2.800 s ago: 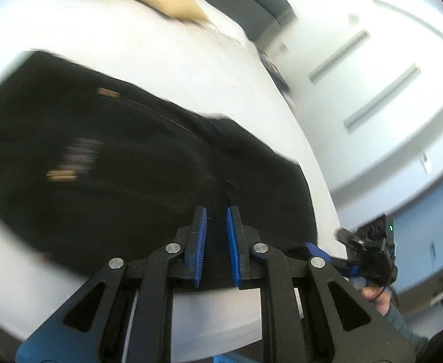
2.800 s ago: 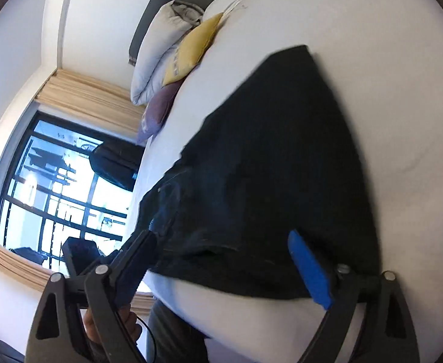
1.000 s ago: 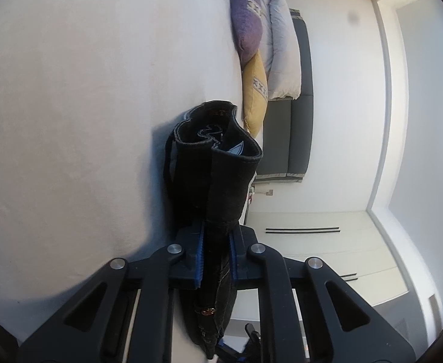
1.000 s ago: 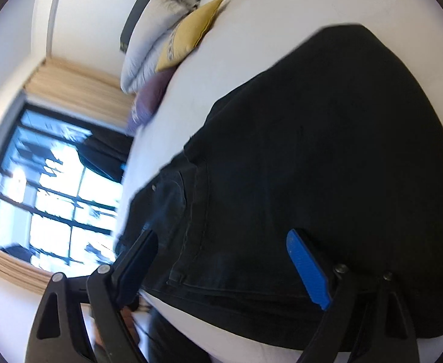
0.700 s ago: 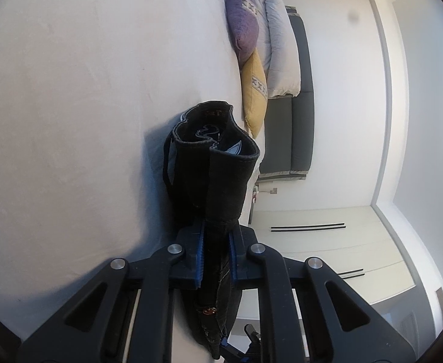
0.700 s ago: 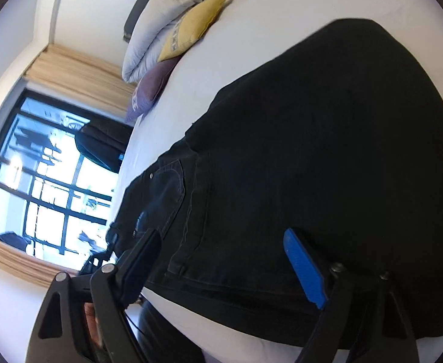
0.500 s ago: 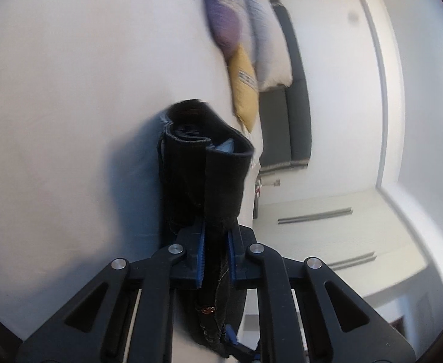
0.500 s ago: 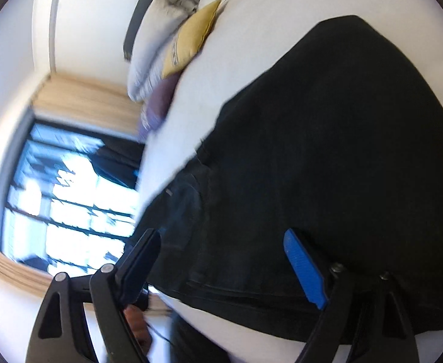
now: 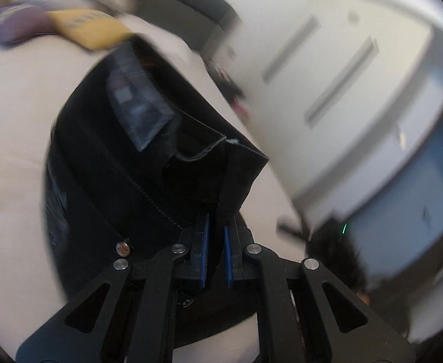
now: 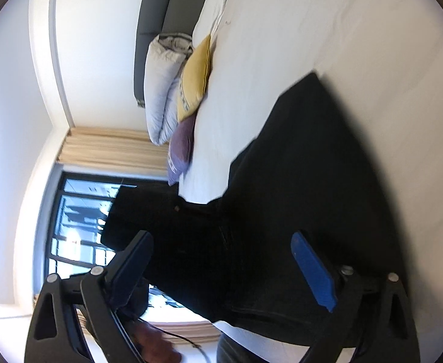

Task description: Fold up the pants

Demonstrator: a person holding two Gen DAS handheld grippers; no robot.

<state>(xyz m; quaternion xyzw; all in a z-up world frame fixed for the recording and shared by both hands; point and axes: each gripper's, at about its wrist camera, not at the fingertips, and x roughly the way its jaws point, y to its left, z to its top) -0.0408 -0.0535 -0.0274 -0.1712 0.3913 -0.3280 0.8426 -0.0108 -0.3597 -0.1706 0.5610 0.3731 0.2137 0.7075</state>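
Note:
The black pants (image 9: pixel 136 166) lie partly folded on the white bed (image 9: pixel 9 127). My left gripper (image 9: pixel 215 230) is shut on the waistband edge and holds it lifted, so the inside label shows. In the right wrist view the pants (image 10: pixel 297 181) spread over the bed's near part, with the waist end raised at the left. My right gripper (image 10: pixel 221 260) is open and empty, just above the pants near the bed's front edge.
A yellow pillow (image 10: pixel 195 78), a purple pillow (image 10: pixel 180 145) and a folded grey duvet (image 10: pixel 161 81) lie at the head of the bed by the dark headboard (image 10: pixel 152 15). A window (image 10: pixel 79 220) is at the left. White wardrobe doors (image 9: pixel 327 69) stand beyond the bed.
My left gripper has swung round with the waistband, which is now lifted over the pants. My right gripper has stayed open over the pants and drawn back a little.

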